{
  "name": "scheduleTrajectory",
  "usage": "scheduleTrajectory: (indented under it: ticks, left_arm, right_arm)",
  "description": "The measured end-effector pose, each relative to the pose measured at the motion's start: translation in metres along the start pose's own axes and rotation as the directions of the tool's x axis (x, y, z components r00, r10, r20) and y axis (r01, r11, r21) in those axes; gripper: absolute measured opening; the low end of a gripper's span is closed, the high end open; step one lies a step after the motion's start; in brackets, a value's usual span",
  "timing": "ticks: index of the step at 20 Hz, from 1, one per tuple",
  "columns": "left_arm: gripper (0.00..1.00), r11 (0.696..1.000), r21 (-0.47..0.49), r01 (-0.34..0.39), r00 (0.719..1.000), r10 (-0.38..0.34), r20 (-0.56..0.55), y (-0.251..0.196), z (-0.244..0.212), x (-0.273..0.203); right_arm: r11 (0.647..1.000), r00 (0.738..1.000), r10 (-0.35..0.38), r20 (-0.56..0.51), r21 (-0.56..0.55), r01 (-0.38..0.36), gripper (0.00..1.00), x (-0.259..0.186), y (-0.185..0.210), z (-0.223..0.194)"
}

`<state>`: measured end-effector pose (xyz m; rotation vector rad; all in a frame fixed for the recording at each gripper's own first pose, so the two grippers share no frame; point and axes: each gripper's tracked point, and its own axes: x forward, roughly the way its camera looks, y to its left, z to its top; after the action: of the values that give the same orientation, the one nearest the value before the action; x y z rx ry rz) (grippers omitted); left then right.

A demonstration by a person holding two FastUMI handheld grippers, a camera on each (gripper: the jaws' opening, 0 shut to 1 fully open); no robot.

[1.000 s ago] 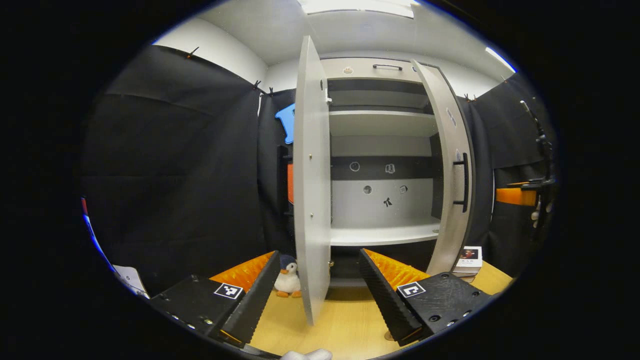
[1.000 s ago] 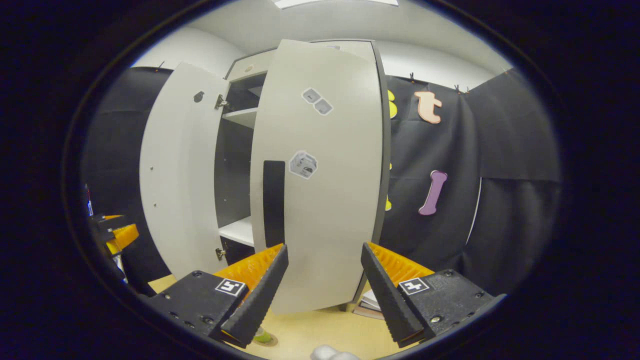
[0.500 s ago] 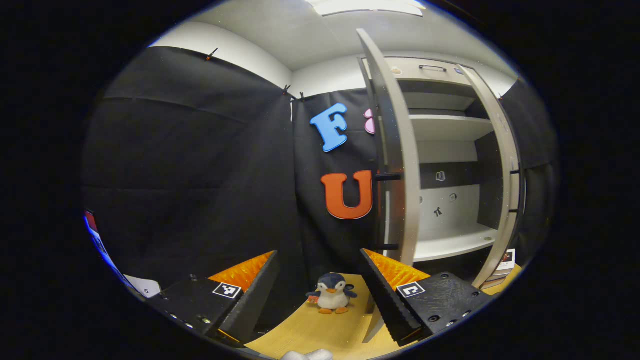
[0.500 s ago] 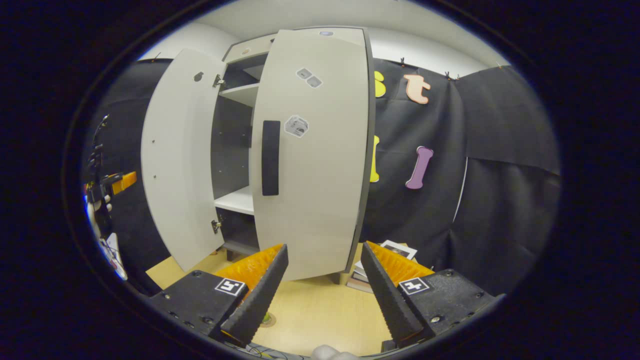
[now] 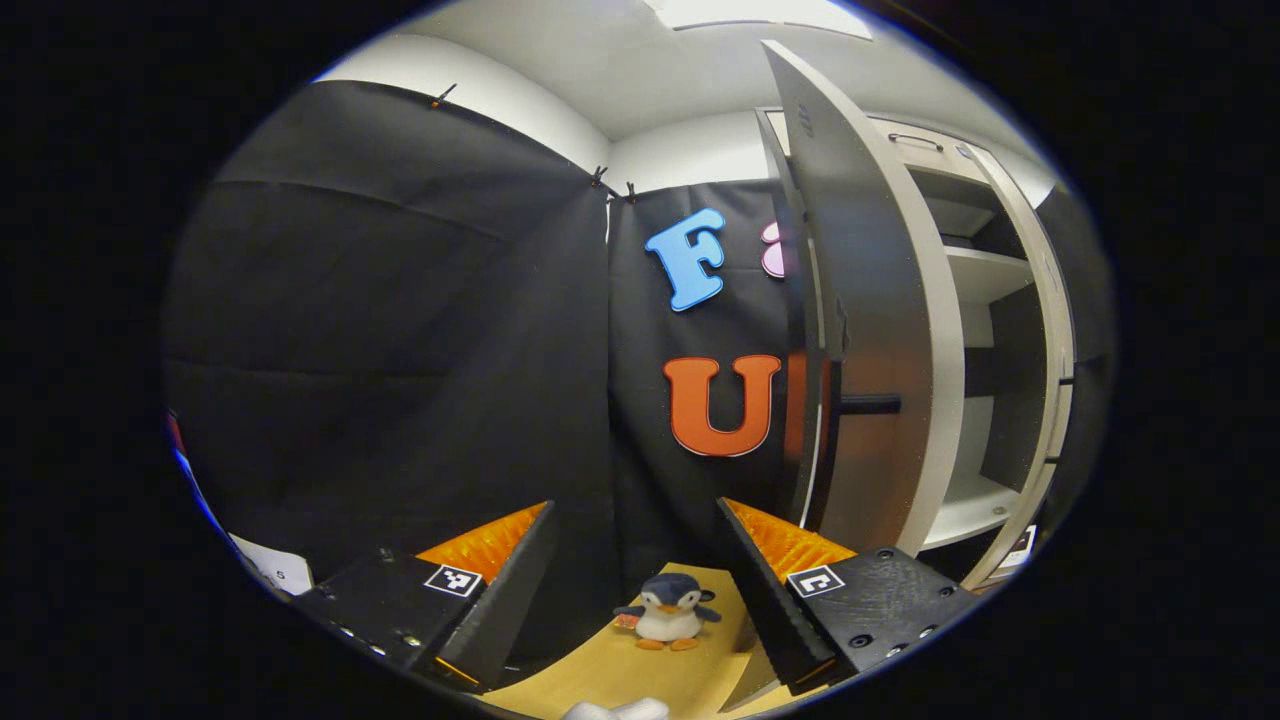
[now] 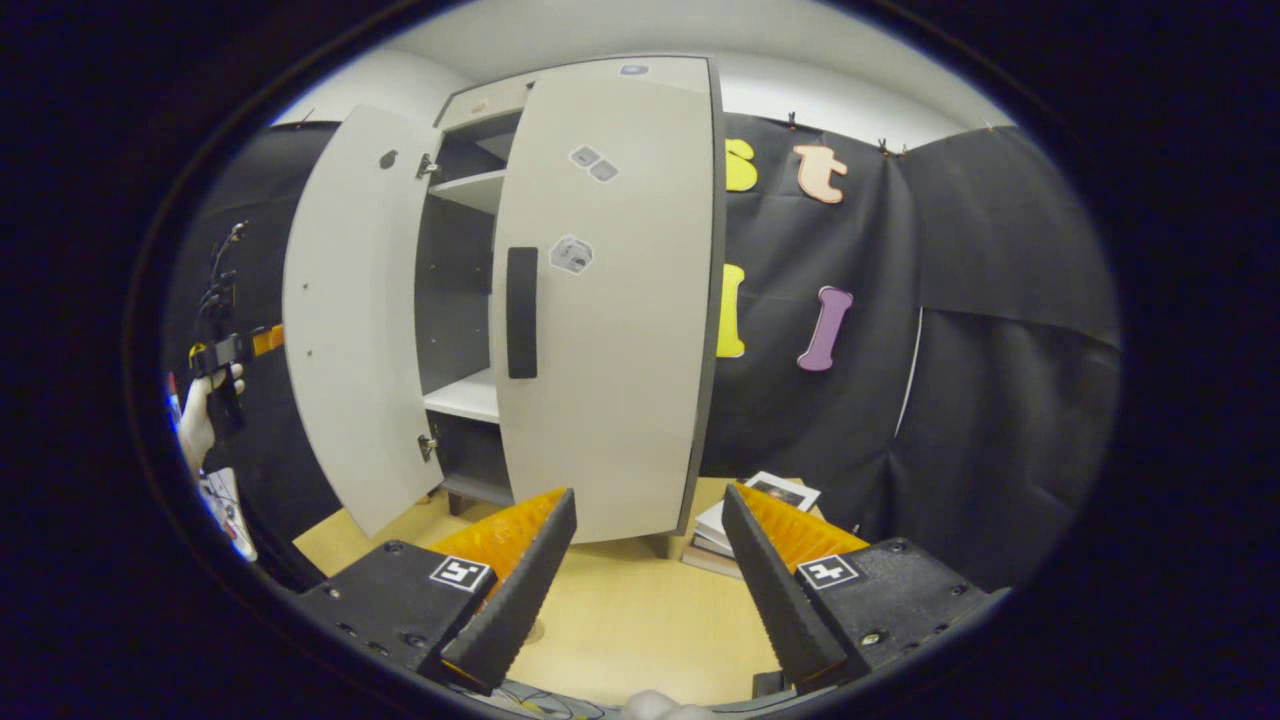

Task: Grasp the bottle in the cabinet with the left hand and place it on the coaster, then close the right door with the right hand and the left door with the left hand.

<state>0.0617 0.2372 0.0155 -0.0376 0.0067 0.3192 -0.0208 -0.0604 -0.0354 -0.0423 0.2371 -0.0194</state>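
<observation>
Left gripper point(image 5: 635, 560) is spread wide with nothing in it, a plush penguin point(image 5: 667, 612) sitting on the table point(image 5: 640, 675) between its fingers and the left door point(image 5: 865, 330) just right of it, now showing its outer face instead of its edge. Right gripper point(image 6: 648, 545) is also gaping and empty – the right door point(image 6: 610, 300) ahead is shut further than a second ago, books point(image 6: 745, 515) stacked beside the cabinet point(image 6: 460, 300). Can't spot the bottle anywhere.
</observation>
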Motion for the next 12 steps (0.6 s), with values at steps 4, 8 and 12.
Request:
scheduleTrajectory:
  ticks: [4, 8, 12]
  left_arm:
    - [0.91, 0.997, 0.067, -0.031, 0.999, 0.029, 0.031, -0.007, 0.009, -0.007]
    - [0.91, 0.996, 0.081, -0.039, 0.997, 0.033, 0.074, -0.014, 0.022, -0.014]
    - [0.88, 0.996, 0.084, -0.036, 0.997, 0.031, 0.065, -0.020, 0.023, -0.018]
  right_arm:
    - [1.000, 1.000, 0.011, 0.001, 0.007, -0.011, 0.97, 0.000, -0.004, 0.000]
    - [1.000, 1.000, 0.026, 0.002, 0.013, -0.026, 0.97, 0.001, -0.007, 0.001]
    - [0.999, 0.999, 0.037, 0.001, 0.015, -0.037, 0.97, -0.001, -0.011, 0.000]
